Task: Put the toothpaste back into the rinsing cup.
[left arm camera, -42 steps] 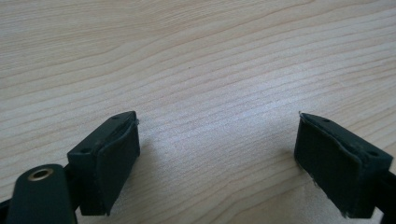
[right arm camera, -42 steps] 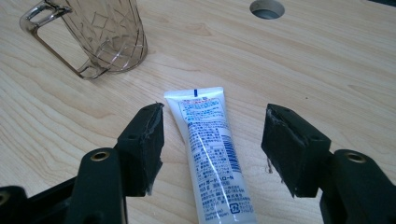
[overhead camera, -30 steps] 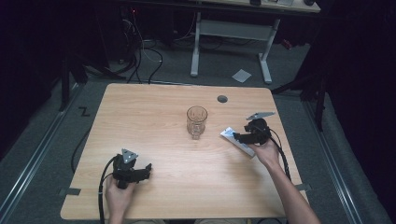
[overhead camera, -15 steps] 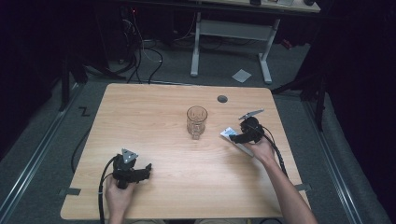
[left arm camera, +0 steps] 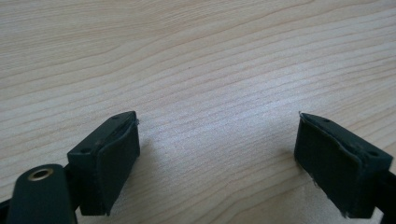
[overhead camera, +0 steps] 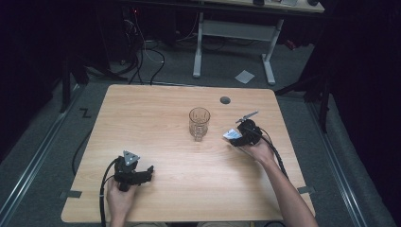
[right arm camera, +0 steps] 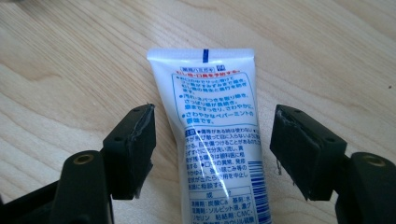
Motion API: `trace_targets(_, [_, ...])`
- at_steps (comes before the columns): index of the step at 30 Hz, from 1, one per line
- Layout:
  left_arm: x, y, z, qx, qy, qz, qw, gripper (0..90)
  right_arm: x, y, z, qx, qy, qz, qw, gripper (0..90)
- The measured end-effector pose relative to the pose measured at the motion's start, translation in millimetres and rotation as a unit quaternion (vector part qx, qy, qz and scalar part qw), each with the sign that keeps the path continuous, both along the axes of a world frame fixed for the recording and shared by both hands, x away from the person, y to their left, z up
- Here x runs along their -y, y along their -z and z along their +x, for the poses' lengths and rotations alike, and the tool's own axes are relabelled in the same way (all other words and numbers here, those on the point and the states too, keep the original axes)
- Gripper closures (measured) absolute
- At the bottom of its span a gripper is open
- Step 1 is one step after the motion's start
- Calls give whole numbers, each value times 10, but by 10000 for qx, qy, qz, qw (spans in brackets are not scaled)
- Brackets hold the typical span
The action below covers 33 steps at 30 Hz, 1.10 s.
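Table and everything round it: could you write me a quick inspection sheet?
Surface: wooden table, with a round grommet.
Job's things: white tube lying flat; glass mug upright mid-table.
Clutter: nothing seen.
Grippers: right gripper open, jaws either side of the tube, pads apart from it; left gripper open over bare wood.
Cables: one trails from each gripper.
Surroundings: dark floor, desk frame, tangled wires.

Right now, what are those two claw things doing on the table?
A person holds a gripper in each hand at a wooden table. The right gripper has just been opening its jaws, and they now stand wide on either side of a white tube lying flat, without squeezing it. A glass mug stands upright in the middle. The left gripper rests open over bare wood, holding nothing.
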State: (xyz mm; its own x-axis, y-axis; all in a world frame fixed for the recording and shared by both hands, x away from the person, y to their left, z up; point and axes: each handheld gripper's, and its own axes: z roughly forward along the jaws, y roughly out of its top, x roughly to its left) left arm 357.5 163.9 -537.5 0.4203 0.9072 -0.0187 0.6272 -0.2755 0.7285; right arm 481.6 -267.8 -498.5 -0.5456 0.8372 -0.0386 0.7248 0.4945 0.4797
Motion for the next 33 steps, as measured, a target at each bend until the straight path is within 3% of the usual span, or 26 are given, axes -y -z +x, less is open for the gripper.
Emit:
trace_targets(6, [0, 0, 0, 0, 1, 0, 10000, 144, 4, 62, 23, -86, -15, -80, 9999, 364])
trace_targets(11, [0, 0, 0, 0, 0, -1, 10000, 145, -1, 63, 32, -121, -30, 1, 9999, 408])
trace_targets(25, [0, 0, 0, 1, 0, -1, 10000, 144, 22, -16, 0, -60, -110, -116, 9999, 613])
trace_targets(33, [-1, 0, 0, -2, 2, -2, 10000, 144, 64, -69, -22, -61, -85, 10, 9999, 648])
